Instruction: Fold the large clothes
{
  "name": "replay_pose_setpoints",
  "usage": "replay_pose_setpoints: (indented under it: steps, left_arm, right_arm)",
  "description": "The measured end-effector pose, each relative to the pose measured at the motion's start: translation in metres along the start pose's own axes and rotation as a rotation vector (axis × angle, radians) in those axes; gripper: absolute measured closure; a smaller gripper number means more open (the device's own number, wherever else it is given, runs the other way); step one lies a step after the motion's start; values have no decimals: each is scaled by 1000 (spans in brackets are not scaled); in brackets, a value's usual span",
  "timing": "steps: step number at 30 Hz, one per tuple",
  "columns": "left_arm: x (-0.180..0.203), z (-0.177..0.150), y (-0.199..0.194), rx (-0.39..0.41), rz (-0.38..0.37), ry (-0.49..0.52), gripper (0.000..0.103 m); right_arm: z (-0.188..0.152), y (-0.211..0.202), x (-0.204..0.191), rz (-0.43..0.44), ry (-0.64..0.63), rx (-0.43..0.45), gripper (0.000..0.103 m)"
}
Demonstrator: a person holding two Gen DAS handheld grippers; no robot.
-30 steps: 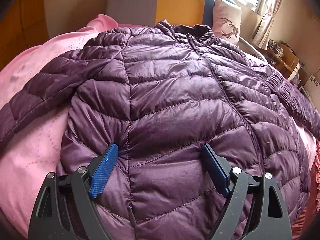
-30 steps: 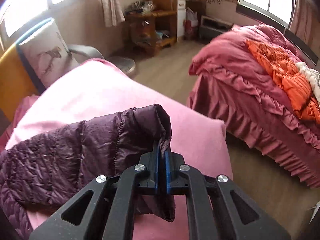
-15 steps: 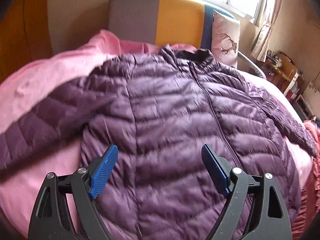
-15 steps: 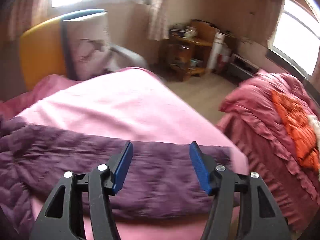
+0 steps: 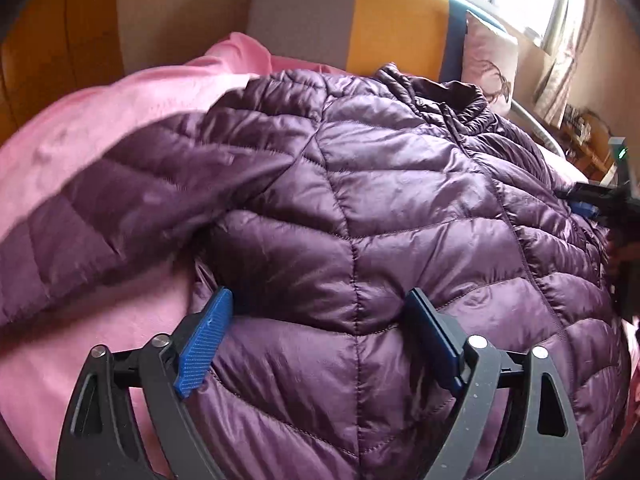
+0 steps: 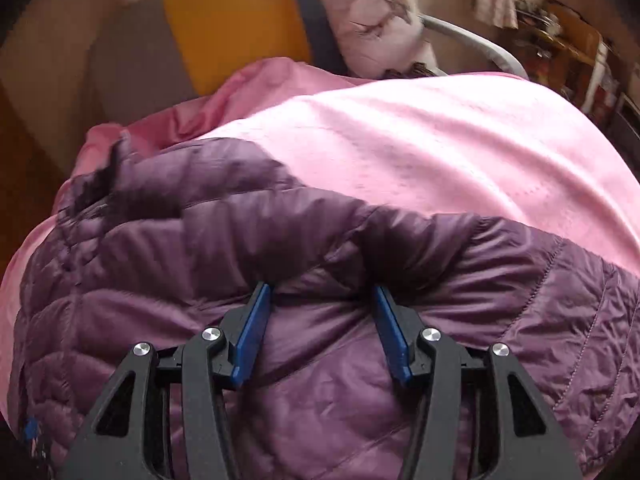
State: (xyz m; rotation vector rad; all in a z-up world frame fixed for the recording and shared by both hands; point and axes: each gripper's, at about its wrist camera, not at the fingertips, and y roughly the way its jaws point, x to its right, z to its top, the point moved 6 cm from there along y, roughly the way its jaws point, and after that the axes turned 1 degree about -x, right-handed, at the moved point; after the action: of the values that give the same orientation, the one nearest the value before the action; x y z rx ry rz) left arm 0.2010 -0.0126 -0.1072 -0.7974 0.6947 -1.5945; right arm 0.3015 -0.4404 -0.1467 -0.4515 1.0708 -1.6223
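Observation:
A purple quilted puffer jacket [image 5: 392, 208] lies front up on the pink blanket [image 5: 100, 128], collar toward the headboard. Its left sleeve [image 5: 120, 216] stretches out to the left. My left gripper [image 5: 320, 300] rests on the jacket's side just under that sleeve, jaws wide and still opening, with flat quilting between them. In the right wrist view the other sleeve [image 6: 520, 280] lies out across the blanket [image 6: 440, 152]. My right gripper [image 6: 320, 290] sits over a raised fold where this sleeve joins the body, jaws closing on the fold. It also shows as the right gripper [image 5: 588, 204] at the edge.
A grey, yellow and blue headboard [image 5: 360, 28] stands behind the bed, with a deer-print pillow [image 5: 488, 64] against it. A wooden shelf unit [image 6: 560, 44] stands past the bed's far corner. A hand [image 5: 624, 248] shows at the right edge.
My right gripper let go of the sleeve cuff, opened, and swung left to the sleeve's root. My left gripper slid left to the jacket's side under the left sleeve.

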Motion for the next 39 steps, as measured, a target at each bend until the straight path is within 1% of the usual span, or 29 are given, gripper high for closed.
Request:
replay_pose_setpoints:
  steps: [1,2,4,5,7,8,9,10,11,13,14,16,19,20,22,24,25,26,29,32,34,36,38,39]
  left_arm:
    - [0,-1,1,6,1,-2,14]
    - [1,-1,1,10,8,3,13]
    - [3,-2,3,16,13,8,12]
    - [3,-3,4,15,12,8,11]
    - [3,-3,6,10,3,6,10]
    - [2,-3,6,10,1,5,10]
    - [3,-3,5,11,0,6,10]
    - [3,-4,4,13,0,6,10]
    - [3,-4,4,14,-1,5,10]
    - [4,-3,4,16,-1,5,10]
    - [4,-3,4,17,-1,6,10]
    - [4,-3,4,18,2,7,10]
    - [4,-4,3,22,6,8,10]
    - [4,-4,3,23,7,7,10]
    - [4,-6,1,28,8,5,10]
    - [4,-8,-1,31,9,6,10]
    - [4,-9,-2,32,8,8,10]
    - [4,-10,-3,32,9,12,10]
    - [6,-15,-6,42,15,31,10]
    - [3,-12,-5,43,5,32,10]
    - [2,-10,-3,40,0,33,10]
    - [2,-9,-3,41,3,36,9]
    - [2,-9,-2,41,1,37,9]
    - [2,-9,-2,41,2,37,9]
  right_arm:
    - [3,2,6,9,17,16,51]
    - [4,3,8,0,10,43,51]
    - [5,6,2,-51,-40,72,50]
    - [5,6,1,-74,-52,79,49]
    - [5,5,-4,-92,-59,78,47]
    - [4,0,-7,-116,-66,74,42]
    - [3,-6,-8,-144,-76,72,33]
    - [0,-17,-12,-175,-96,83,30]
    - [-3,-25,-15,-181,-117,102,26]
    - [-15,-49,-23,-153,-163,140,25]
    - [-25,-64,-31,-113,-184,146,24]
    - [-44,-80,-44,-33,-222,127,24]
    - [-89,-102,-58,83,-271,78,24]
    - [-109,-107,-62,101,-284,57,24]
    - [-137,-110,-65,82,-285,31,24]
    - [-164,-105,-54,57,-260,14,23]
    - [-176,-106,-46,66,-227,33,23]
    - [-179,-105,-43,75,-208,59,23]
    - [-192,-111,-41,63,-210,118,23]
    - [-182,-115,-40,57,-192,102,22]
    - [-167,-118,-31,90,-140,94,22]
    - [-156,-138,-2,131,-12,131,21]
    - [-149,-157,41,152,138,169,21]
    - [-147,-164,69,154,236,190,21]
